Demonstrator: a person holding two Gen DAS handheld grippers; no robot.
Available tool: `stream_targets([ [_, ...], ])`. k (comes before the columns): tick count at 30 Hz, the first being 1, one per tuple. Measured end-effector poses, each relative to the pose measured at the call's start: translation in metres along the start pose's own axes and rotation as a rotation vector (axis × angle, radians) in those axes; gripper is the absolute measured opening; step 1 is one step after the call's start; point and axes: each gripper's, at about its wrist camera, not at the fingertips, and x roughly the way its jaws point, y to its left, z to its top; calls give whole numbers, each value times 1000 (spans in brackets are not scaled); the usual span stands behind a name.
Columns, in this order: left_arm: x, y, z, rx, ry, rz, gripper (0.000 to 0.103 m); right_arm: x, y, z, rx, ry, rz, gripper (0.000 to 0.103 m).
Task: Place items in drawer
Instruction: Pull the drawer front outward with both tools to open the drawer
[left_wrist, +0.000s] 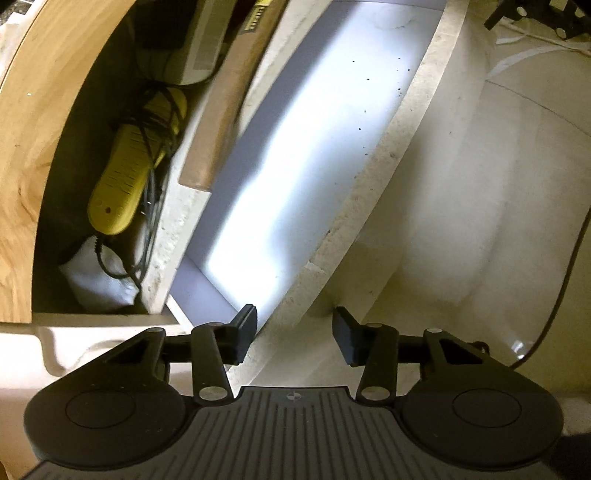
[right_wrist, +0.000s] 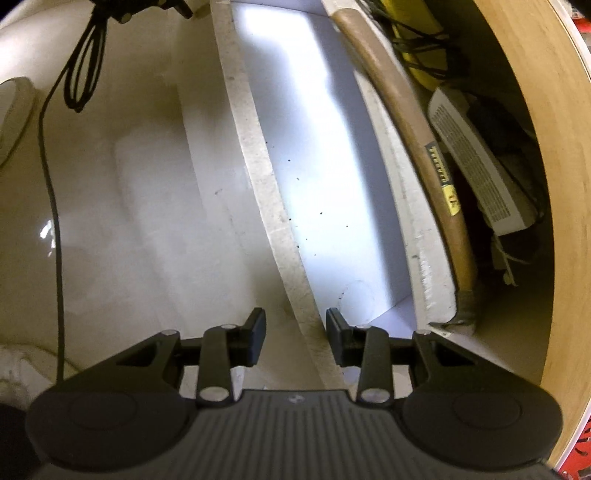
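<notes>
Below both grippers lies the drawer (left_wrist: 317, 122) — pulled out, its pale floor bare and brightly lit, with only a few dark specks on it. The left gripper (left_wrist: 293, 338) hangs with its fingers released and nothing between them, straddling the drawer's front wall (left_wrist: 391, 155) near one end. The right gripper (right_wrist: 295, 338) is likewise spread and empty, its fingers (right_wrist: 334, 332) either side of the same raw-edged board from the other end.

No loose item for the drawer shows within reach of either gripper; neither holds anything. Behind the drawer, in the dark cabinet cavity, sit a yellow device (left_wrist: 129, 173) tangled in black cable, a white vented box (right_wrist: 480, 173), a white bag (left_wrist: 99, 280) and a long wooden handle (right_wrist: 417, 136) lying along the drawer's rear wall.

The drawer looks like stiff chipboard, rigid and probably not light. Its front wall seems the sensible place to grip — thin enough to fit between the fingers, rough enough not to slip. Any items would go onto the bare floor just beyond the fingertips.
</notes>
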Motion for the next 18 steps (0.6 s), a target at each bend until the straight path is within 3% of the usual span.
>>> stream_targets([
  [2,-30,5,50,2,7,-23,42,-2,5,-1,-9,6,21,38],
  [18,-40,-18,52,61,53,-122,37,-18,37,-14,-72,39,151,38],
])
